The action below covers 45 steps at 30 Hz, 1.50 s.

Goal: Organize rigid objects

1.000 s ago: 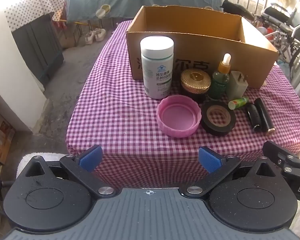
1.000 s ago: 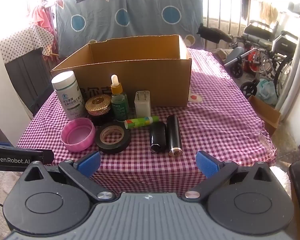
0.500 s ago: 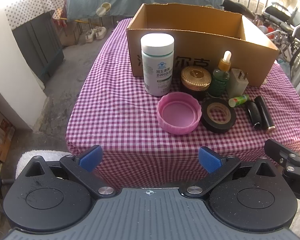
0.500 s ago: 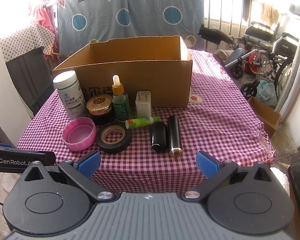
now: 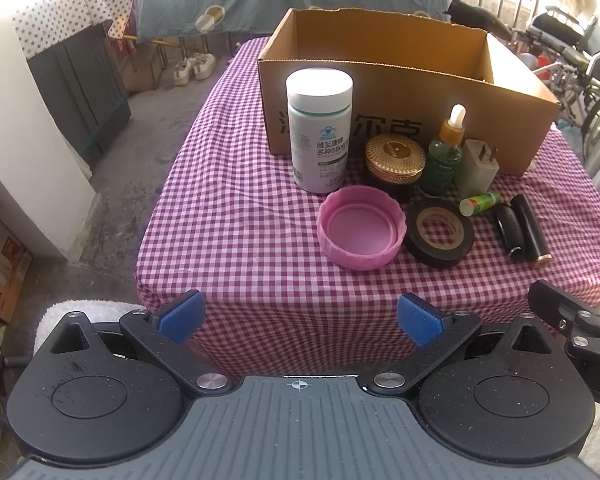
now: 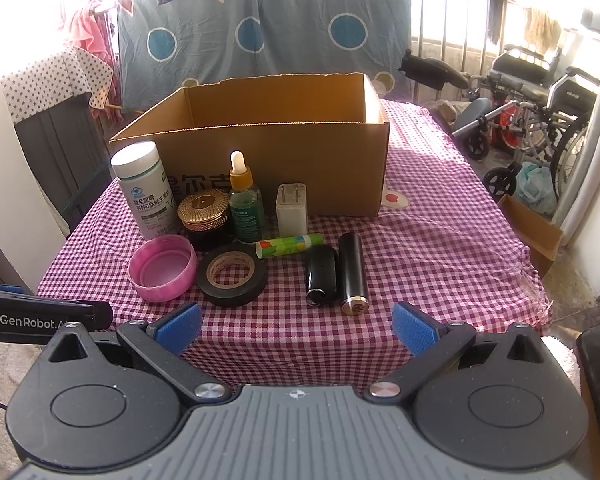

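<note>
1. A table [image 5: 228,216] under a purple-checked cloth carries everything.
2. A cardboard box [image 5: 512,116] stands at the back.
3. Before it, upright: white bottle [image 5: 319,128], gold-lidded jar [image 5: 395,160], dropper bottle [image 5: 446,152], charger [image 5: 476,168].
4. Nearer the front lie a pink lid [image 5: 360,228], tape roll [image 5: 439,232], green tube [image 5: 480,203] and two black cylinders [image 5: 520,228].

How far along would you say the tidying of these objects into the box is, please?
Nothing looks done yet: no object shows inside the cardboard box, though its floor is hidden. Nothing is in hand; the left hand-held gripper and right hand-held gripper are open, short of the table. Left: the white bottle, pink lid, tape roll, gold-lidded jar, dropper bottle, charger, green tube and two black cylinders.
</note>
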Motion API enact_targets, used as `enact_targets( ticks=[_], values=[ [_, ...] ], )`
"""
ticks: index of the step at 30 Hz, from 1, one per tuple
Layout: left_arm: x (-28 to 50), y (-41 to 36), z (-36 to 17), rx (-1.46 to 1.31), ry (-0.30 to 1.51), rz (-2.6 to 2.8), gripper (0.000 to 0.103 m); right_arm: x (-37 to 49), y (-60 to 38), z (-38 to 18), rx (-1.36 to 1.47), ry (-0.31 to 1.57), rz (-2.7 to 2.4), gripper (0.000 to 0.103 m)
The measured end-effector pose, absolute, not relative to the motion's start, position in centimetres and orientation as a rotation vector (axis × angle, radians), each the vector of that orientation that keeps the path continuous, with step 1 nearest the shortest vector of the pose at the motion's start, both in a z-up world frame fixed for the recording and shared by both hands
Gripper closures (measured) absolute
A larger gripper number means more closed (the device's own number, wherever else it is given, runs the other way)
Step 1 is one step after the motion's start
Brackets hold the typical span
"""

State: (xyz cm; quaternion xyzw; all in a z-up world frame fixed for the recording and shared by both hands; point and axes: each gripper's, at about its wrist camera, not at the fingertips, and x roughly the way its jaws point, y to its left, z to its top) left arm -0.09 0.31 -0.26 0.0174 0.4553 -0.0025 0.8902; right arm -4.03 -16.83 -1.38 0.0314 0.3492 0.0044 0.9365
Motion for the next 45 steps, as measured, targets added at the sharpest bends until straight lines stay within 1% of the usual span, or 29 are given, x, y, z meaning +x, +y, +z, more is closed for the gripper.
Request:
enact_targets(
  ticks=[45],
  values=[
    [-0.12,0.3,-0.3,0.053,0.951,0.014,0.0,-3.74,-16.99,-1.92,0.079,0.724,0.016,0.0]
  ],
)
